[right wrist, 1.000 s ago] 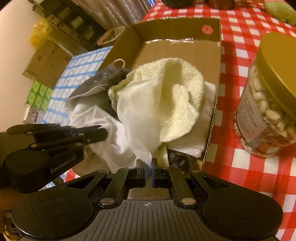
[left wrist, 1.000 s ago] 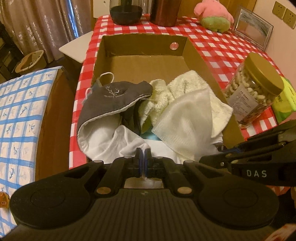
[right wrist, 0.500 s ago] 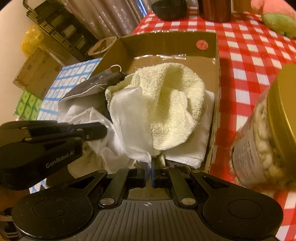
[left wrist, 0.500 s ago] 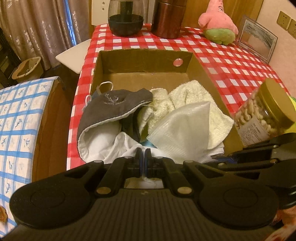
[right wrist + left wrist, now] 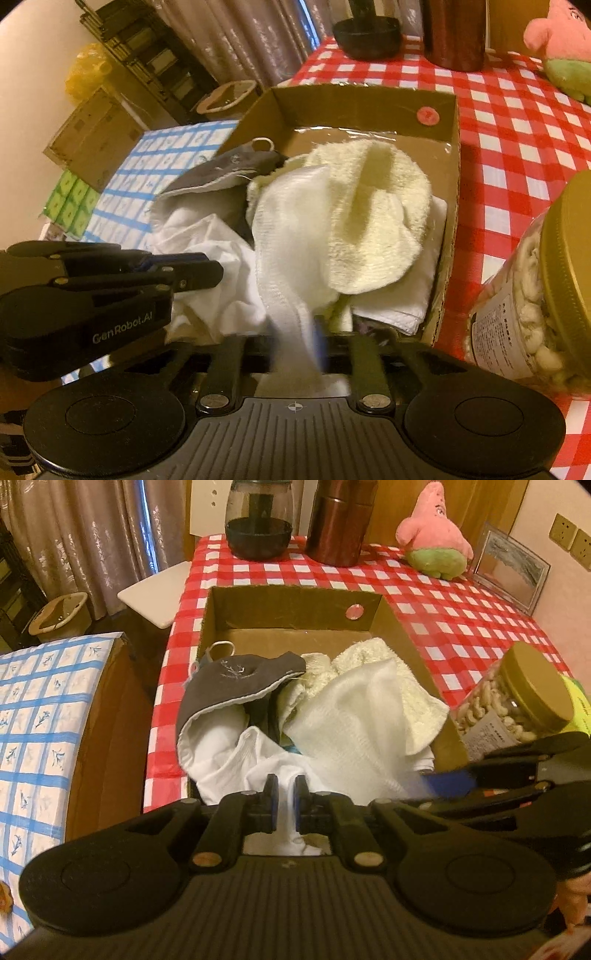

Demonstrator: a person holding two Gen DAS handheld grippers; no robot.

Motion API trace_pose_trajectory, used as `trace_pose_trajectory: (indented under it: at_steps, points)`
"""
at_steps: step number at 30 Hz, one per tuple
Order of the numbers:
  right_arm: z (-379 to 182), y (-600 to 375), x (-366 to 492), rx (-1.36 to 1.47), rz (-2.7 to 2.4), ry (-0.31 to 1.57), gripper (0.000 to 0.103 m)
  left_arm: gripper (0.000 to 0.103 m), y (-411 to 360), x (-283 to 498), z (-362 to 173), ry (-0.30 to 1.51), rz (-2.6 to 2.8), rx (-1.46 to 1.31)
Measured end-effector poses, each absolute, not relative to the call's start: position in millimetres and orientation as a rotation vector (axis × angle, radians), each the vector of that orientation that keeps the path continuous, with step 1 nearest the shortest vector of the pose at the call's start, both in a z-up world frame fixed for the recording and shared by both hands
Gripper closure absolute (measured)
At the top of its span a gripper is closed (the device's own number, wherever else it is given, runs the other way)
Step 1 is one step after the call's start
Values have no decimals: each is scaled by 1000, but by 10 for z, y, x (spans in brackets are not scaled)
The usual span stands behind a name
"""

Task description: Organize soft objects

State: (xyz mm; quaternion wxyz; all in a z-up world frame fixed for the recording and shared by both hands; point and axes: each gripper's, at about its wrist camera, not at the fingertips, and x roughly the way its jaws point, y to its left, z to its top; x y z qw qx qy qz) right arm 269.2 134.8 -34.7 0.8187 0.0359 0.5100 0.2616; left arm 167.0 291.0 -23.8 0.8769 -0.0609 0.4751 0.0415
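Both grippers are being angled steeply down over the near edge of the brown cardboard box [image 5: 402, 627]. The left gripper [image 5: 285, 805] is being opened narrowly around white fabric [image 5: 273, 771]; the right gripper [image 5: 297, 343] is being opened wider around the white gauze cloth [image 5: 291, 236], draped lengthwise toward the box's far wall.

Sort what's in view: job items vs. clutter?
Job: cardboard box, grey cap, cream towel, white gauze cloth, white garment.
Clutter: nut jar, pink plush, photo frame, brown canister, dark glass jar.
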Motion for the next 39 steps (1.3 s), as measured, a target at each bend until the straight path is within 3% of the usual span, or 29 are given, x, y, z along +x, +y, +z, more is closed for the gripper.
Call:
trace_pose_trajectory:
  at_steps: [21,28,34,37,39]
  points:
    - [375,880,1890,118,545,948,44,71,2495,876,296,915,138,-182]
    - [508,759,1624,103,540,904,40,55,2339,682,432,892,155,-183]
    - [586,640,1406,84,517,865,38,35,2219,535,521,865,166,-195]
    - [593,576,1321,76,499,844,36,20,2162,467,538,851,175,-178]
    - [589,514,1270,82,483,837,35,17,2139,410,540,841,184,-176]
